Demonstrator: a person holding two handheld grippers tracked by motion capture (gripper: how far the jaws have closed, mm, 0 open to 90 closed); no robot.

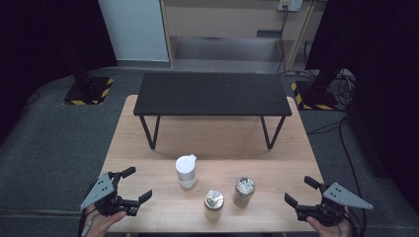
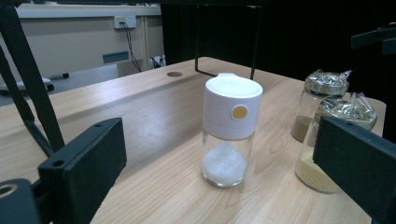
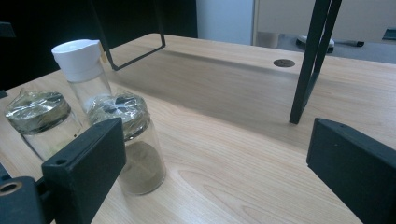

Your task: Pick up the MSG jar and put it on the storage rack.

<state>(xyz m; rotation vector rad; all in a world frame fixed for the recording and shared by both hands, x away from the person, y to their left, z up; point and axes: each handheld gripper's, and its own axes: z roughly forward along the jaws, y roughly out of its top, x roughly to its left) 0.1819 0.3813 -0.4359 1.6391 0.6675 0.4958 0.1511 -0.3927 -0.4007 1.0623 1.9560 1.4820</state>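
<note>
Left gripper: black two-jaw tongs, held near the table's front left corner, jaws spread wide, nothing between them. Right gripper: matching tongs near the front right corner, jaws likewise spread and empty. Between them, three containers stand upright on the light wooden table: a clear glass shaker with a white cap and white granules, nearest the left gripper; a clear glass jar of yellowish powder with a crinkled foil top; and a like jar of brown powder, foil-topped, nearest the right gripper. Beyond, a low black metal-legged shelf spans the table. Risks, as judged: the jars stand close together, so a wide jaw approaching one could knock its neighbour over; smooth glass may slip in a loose pinch; the foil tops could tear and spill powder.
</note>
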